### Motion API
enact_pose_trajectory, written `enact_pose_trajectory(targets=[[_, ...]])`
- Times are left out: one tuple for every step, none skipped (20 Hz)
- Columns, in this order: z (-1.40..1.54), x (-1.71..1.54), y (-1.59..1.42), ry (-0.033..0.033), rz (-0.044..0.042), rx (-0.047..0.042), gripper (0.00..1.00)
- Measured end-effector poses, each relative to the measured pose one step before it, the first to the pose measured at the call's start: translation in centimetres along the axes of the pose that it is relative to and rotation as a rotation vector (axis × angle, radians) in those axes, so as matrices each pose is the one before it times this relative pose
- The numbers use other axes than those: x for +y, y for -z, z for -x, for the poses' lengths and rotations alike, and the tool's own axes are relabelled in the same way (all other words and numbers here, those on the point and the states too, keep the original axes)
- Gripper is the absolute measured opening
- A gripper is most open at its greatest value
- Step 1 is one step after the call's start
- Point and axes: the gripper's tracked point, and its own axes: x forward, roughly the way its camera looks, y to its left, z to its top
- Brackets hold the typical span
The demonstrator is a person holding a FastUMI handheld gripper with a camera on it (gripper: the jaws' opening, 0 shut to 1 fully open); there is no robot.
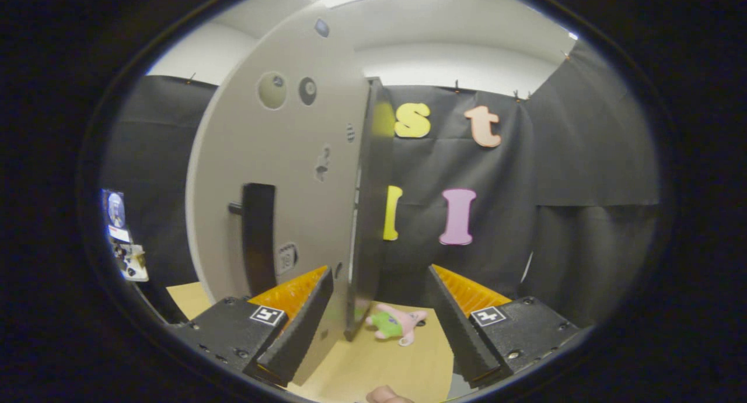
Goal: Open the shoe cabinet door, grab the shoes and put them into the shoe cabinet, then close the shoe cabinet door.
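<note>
Shoe cabinet door (280, 175) stands just ahead of your left finger, its dark upright handle (258, 237) beyond that fingertip. Gripper (379, 315) is spread wide, grasping nothing. Door looks a stiff, light panel; that handle seems your surest hold. A plush toy (397, 324) lies between the fingers.

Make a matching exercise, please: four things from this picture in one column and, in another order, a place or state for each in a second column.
Things:
1. grey cabinet door
2. black vertical door handle
3. pink and green plush toy
4. gripper

Places or states:
A. lying on the wooden tabletop, between the fingers
B. mounted on the door, above the left finger
C. open, holding nothing
D. standing edge-on, just ahead of the fingers

Pairs: 1-D, 2-B, 3-A, 4-C
</note>
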Motion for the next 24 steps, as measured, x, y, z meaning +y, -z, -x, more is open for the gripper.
enact_pose_trajectory(targets=[[0.286,-0.045,-0.596,0.01148,0.01799,-0.01918,0.95],[0.181,0.599,0.189,-0.0193,-0.00632,0.00154,0.89],[-0.474,1.001,0.524,-0.03924,-0.01917,0.03017,0.89],[-0.203,0.725,0.448,-0.01827,-0.01126,0.0176,0.89],[0.124,0.479,0.108,-0.00162,-0.00538,0.01049,0.89],[0.066,0.114,0.012,0.00629,0.00189,0.00456,0.89],[0.064,0.118,0.073,0.01225,0.00409,0.00168,0.89],[-0.103,0.135,0.135,0.00649,0.00297,0.00056,0.89],[-0.341,0.429,0.229,0.00041,-0.0025,0.00561,0.89],[-0.371,0.36,0.369,-0.00261,-0.00127,0.00948,0.89],[-0.458,0.208,0.142,-0.00037,-0.00475,0.00434,0.89],[-0.237,0.261,0.103,-0.00055,-0.00662,0.00166,0.89],[-0.288,0.495,-0.067,-0.00089,-0.01175,-0.00115,0.89],[-0.175,0.424,-0.029,0.00309,-0.00246,-0.0004,0.89],[0.028,0.519,-0.223,0.00394,0.00624,-0.00765,0.89],[0.031,0.677,-0.255,0.00596,0.01765,-0.00876,0.89],[0.099,1.081,-0.266,0.00873,0.0181,-0.0138,0.89],[-0.33,0.859,-0.031,0.00371,0.01742,-0.00981,0.89],[-0.362,0.942,-0.197,-0.00069,0.00973,-0.00994,0.89],[-0.47,0.965,-0.058,-0.00207,-0.00051,-0.00701,0.89],[-0.692,1.086,-0.036,-0.00462,-0.00959,-0.0103,0.89],[-0.886,1.279,-0.069,-0.00642,-0.01843,-0.00979,0.89],[-0.838,1.385,0.05,-0.00785,-0.0252,-0.0106,0.89],[-1.096,1.434,0.06,-0.00825,-0.02626,-0.01224,0.89]])
